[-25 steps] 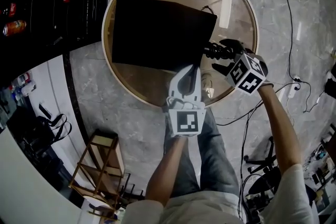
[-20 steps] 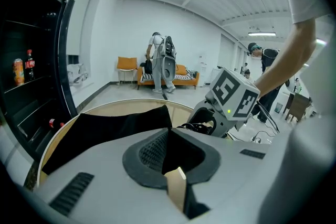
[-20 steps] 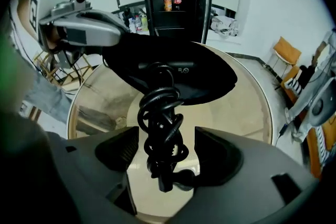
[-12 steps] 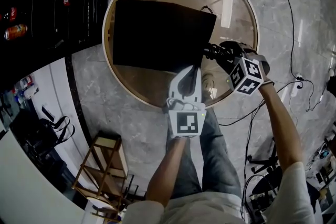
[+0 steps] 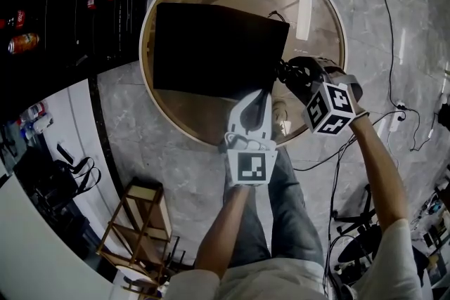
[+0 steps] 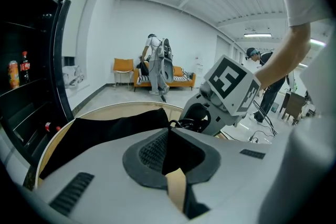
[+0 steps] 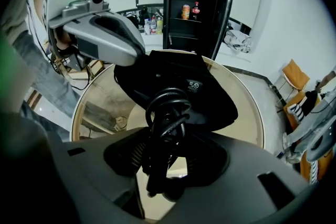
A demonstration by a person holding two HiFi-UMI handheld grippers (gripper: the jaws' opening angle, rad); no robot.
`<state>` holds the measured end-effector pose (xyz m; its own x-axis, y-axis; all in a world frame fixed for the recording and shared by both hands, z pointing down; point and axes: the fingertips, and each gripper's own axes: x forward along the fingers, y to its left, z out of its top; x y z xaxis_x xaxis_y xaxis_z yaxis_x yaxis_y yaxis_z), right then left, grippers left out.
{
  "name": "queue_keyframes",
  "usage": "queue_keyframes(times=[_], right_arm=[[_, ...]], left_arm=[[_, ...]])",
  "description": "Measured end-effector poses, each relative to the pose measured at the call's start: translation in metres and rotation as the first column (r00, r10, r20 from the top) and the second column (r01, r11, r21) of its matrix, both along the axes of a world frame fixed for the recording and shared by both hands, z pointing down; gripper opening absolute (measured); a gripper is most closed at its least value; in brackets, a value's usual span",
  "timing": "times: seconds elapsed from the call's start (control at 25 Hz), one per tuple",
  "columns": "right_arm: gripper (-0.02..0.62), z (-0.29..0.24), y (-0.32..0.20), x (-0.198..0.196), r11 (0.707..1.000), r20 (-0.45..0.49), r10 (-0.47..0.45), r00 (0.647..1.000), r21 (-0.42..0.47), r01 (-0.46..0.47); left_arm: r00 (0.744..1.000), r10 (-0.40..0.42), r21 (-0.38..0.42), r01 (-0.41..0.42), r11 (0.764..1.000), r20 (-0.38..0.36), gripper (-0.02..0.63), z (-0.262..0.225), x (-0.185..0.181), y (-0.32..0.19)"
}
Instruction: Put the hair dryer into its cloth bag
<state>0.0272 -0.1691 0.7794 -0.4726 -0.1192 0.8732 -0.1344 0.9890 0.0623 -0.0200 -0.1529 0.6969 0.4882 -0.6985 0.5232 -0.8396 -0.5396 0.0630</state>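
A black cloth bag (image 5: 211, 46) lies on the round glass table (image 5: 316, 10). My left gripper (image 5: 259, 96) is shut on the bag's near edge, and in the left gripper view black cloth (image 6: 105, 131) runs in between its jaws (image 6: 169, 132). Just right of the bag's corner, my right gripper (image 5: 292, 74) points steeply down. Its jaws are closing on the hair dryer's coiled black cord (image 7: 168, 107), which sits between them (image 7: 165, 139) and touches the pads. The bag (image 7: 189, 86) bulges behind the coil. The dryer's body is hidden.
A tall black cabinet with drink bottles (image 5: 63, 3) stands left of the table and also shows as the cabinet (image 7: 194, 8). A wooden stool (image 5: 137, 221) sits near my legs. Loose cables (image 5: 383, 24) cross the floor at right. People (image 6: 157, 63) stand by a far sofa.
The right gripper has rolled and shifted slightly toward me by the bag's corner, and its jaws have narrowed around the cord. The left gripper and the bag have stayed put.
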Motion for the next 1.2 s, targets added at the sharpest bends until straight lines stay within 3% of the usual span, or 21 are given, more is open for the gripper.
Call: queue_keyframes(times=[0.4,0.68,1.2], right_arm=[[0.206,-0.022,-0.023,-0.046,0.999,0.088,-0.027,0.996,0.025,0.025],[0.206,-0.01,-0.03,-0.075,1.0,0.169,-0.017,0.986,-0.001,0.017],[0.207,0.029,-0.021,-0.084,0.997,0.182,-0.004,0.983,-0.078,0.019]], left_arm=[[0.998,0.048,0.004,-0.048,0.999,-0.033,0.04,-0.005,0.014,0.002],[0.995,0.07,0.009,-0.07,0.998,-0.072,0.038,-0.008,0.017,-0.001],[0.993,0.093,-0.049,-0.097,0.994,-0.073,0.038,0.016,0.016,0.017]])
